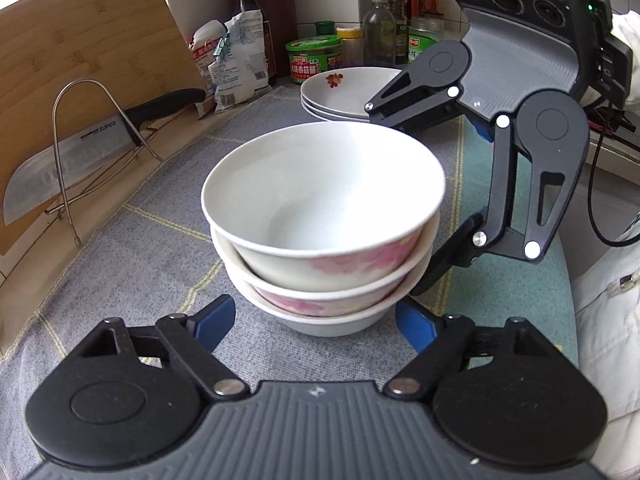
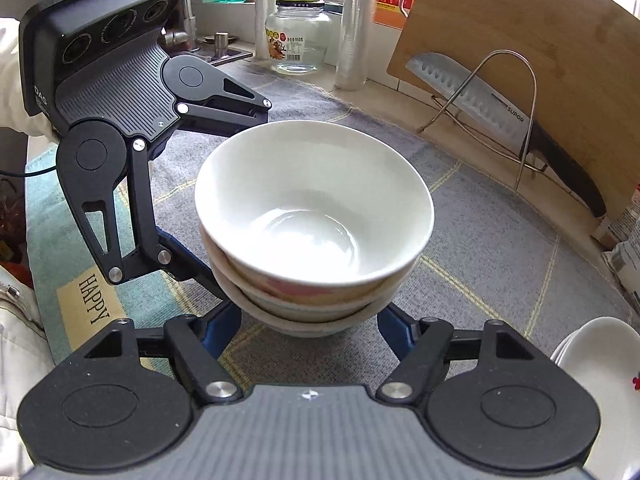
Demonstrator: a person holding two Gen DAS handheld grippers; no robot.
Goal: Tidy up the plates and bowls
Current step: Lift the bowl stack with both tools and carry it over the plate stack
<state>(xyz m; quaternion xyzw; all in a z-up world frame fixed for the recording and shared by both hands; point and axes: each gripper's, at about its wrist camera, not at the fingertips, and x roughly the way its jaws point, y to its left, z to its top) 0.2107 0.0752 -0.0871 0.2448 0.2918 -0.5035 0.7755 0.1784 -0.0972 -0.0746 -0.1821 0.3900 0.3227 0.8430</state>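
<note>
— While both claws are closed in like that, what are they holding?

— Same thing, from opposite sides. The left gripper [image 1: 316, 320] has its blue pads against the foot of the stack of three bowls [image 1: 324, 232], and the right gripper [image 2: 310, 326] is clamped on the stack's other side. So both are clenched on the bowls, low down, at the bottom one.

— Is the stack off the cloth?

— I can't tell. It sits directly between each pair of fingers, over the grey placemat [image 1: 152, 236], and its base is partly hidden by the pads.

— Looks tippy.

— That's my worry. The top bowl leans a little in the one below. I'd keep both claws level with each other, lift together and slowly, and not squeeze unevenly, or the upper bowls could slide.

— And where would it go?

— Beyond the left claw, to its right, there's a stack of plates [image 1: 344, 92] with a red flower print; next to that seems likely. Further off, to that claw's left, a cleaver [image 1: 64, 168] rests in a wire rack [image 1: 64, 152] against a bamboo cutting board [image 1: 92, 48], so keep clear of that side. Sauce bottles and jars [image 1: 384, 28] line the back.
</note>
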